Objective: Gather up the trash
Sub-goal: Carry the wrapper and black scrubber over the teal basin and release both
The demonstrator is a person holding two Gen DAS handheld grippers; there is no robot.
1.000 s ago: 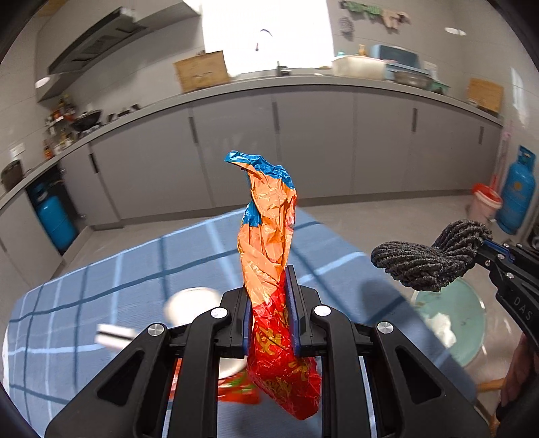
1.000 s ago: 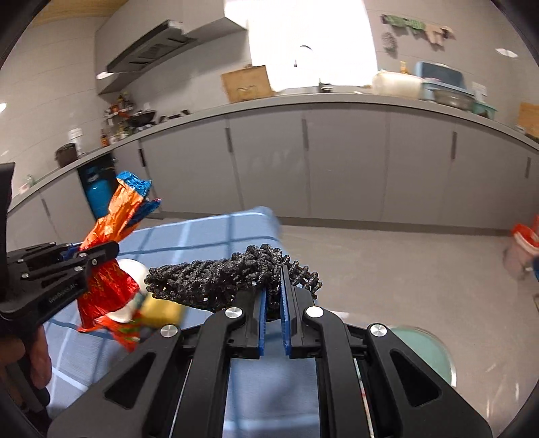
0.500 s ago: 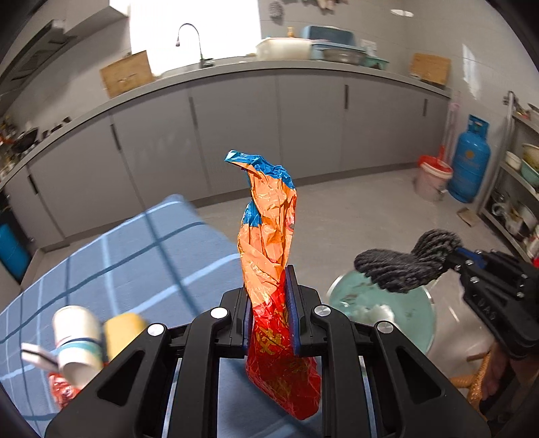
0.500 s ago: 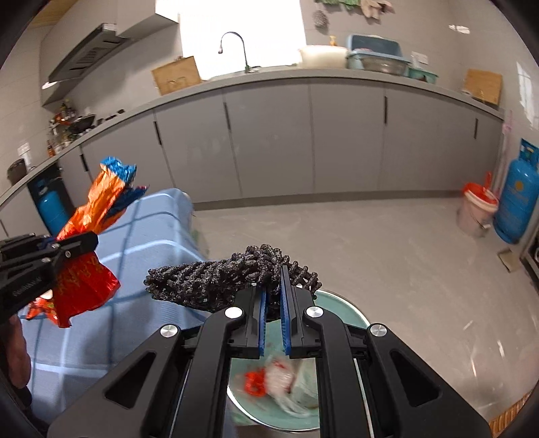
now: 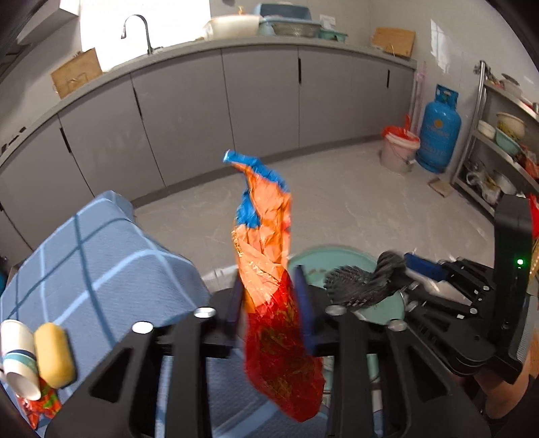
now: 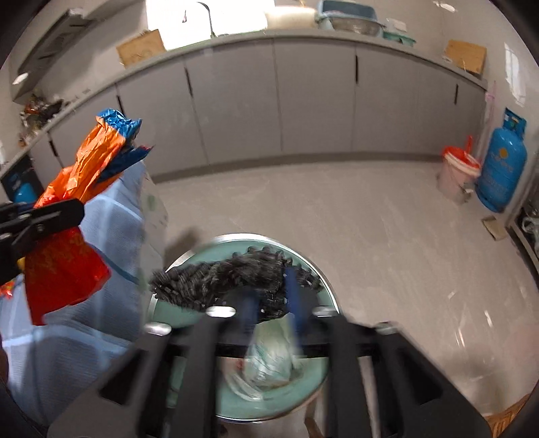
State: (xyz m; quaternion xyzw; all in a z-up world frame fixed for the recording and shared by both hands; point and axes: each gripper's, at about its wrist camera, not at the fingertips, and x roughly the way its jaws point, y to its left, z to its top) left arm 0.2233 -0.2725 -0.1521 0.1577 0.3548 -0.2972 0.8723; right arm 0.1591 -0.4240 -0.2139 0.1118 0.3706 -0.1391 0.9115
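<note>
Table under blue checked cloth (image 5: 101, 256), left of the left gripper (image 5: 269, 303); on it a tipped paper cup (image 5: 17, 357), a yellow roll (image 5: 54, 353) touching it, red wrapper (image 5: 40, 401) beneath; grey floor (image 5: 353, 202) ahead carries a pink bucket (image 5: 399, 153), a blue gas cylinder (image 5: 439, 131).

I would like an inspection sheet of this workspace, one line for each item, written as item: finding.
Surface: table under a blue checked cloth, at the left.
Job's things: orange-red wrapper between the left gripper's jaws; black mesh at the right gripper, above the green bin, which holds a pale bag.
Clutter: paper cup, yellow sponge and a red wrapper scrap on the cloth.
Grippers: left gripper opening, pads clear of the wrapper; right gripper opening, mesh between the jaws.
Cables: nothing seen.
Surroundings: grey cabinets, faucet, blue gas cylinder, pink bucket, shelf.
</note>
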